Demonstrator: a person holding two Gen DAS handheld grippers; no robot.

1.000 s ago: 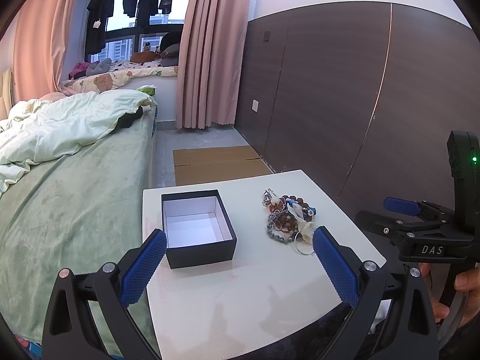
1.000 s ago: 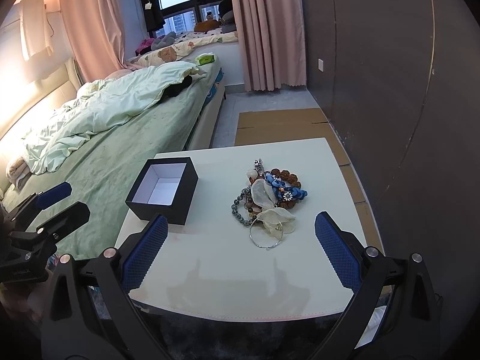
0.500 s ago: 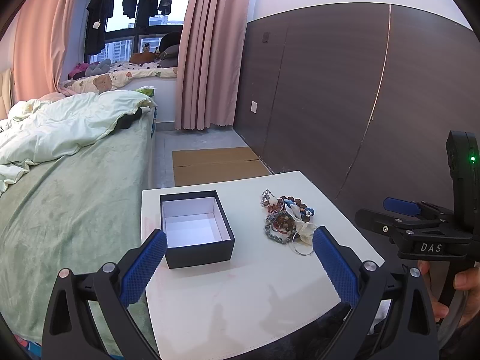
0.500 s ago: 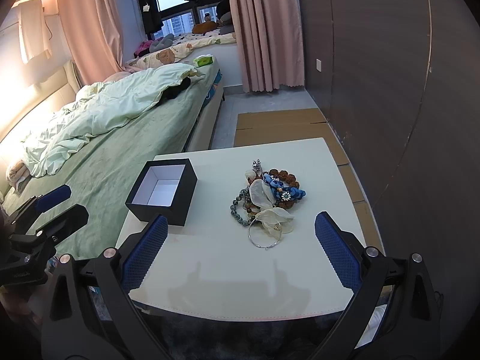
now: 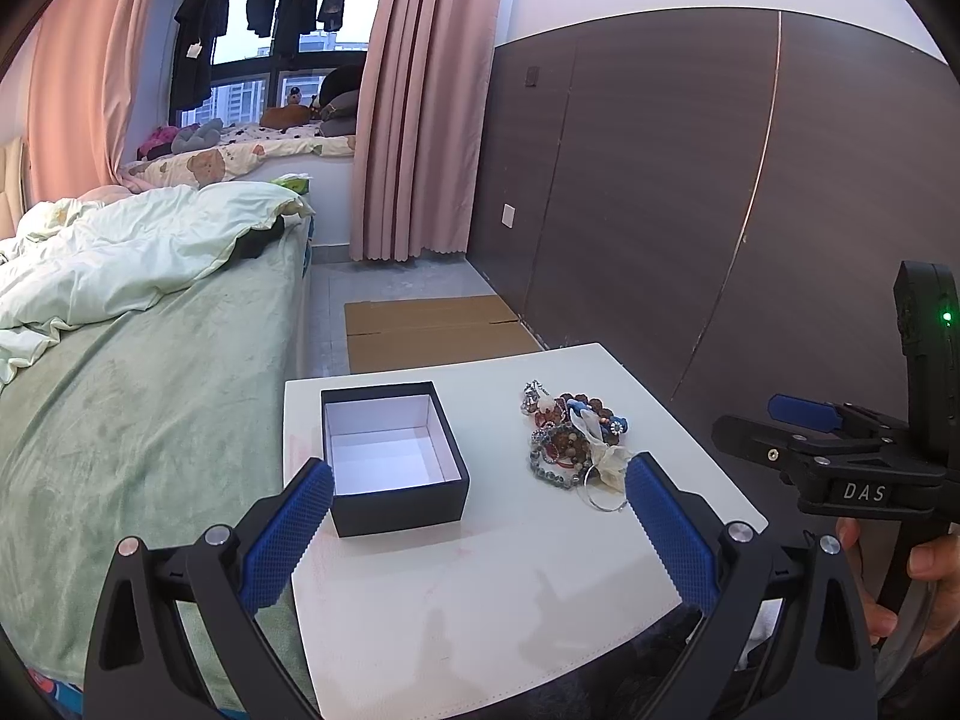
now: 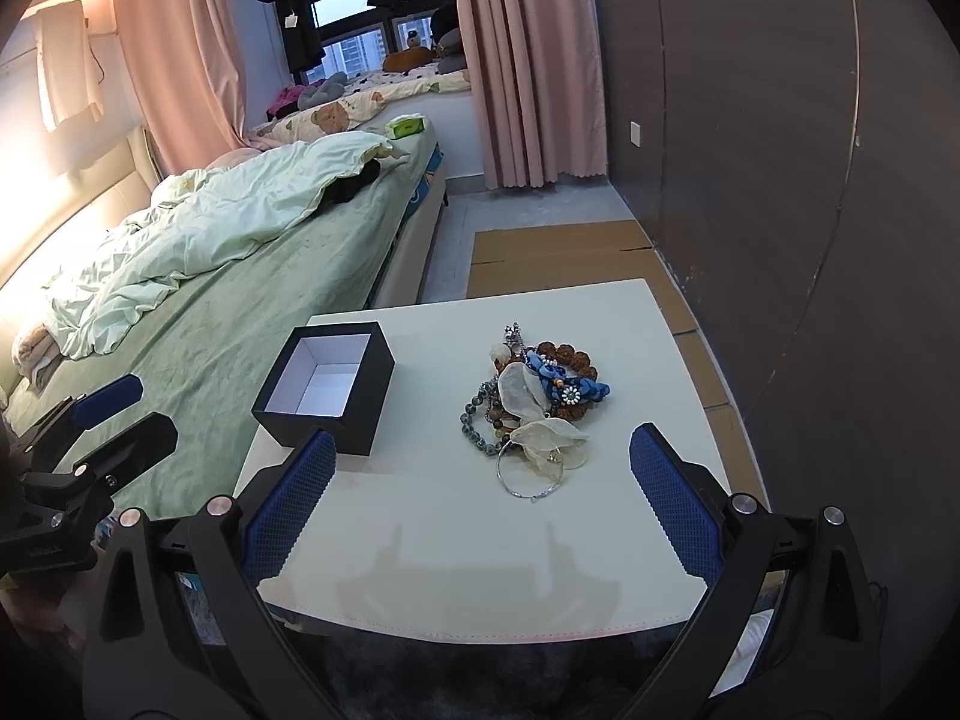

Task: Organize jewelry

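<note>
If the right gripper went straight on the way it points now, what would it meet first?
Probably the jewelry pile on the white table. The right gripper, open and empty, points at it; the thin silver ring at the pile's near edge would likely come first, though depth is unclear.

Rig: two black hand-held tongs.
Left tongs (image 5: 477,534) and right tongs (image 6: 480,504): blue cross-hatched pads (image 5: 288,534), silver screws, white "DAS" lettering, one green light.

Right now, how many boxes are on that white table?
1: an open black box sits on the table's left side, beside the jewelry pile. Nothing seems hidden.
</note>
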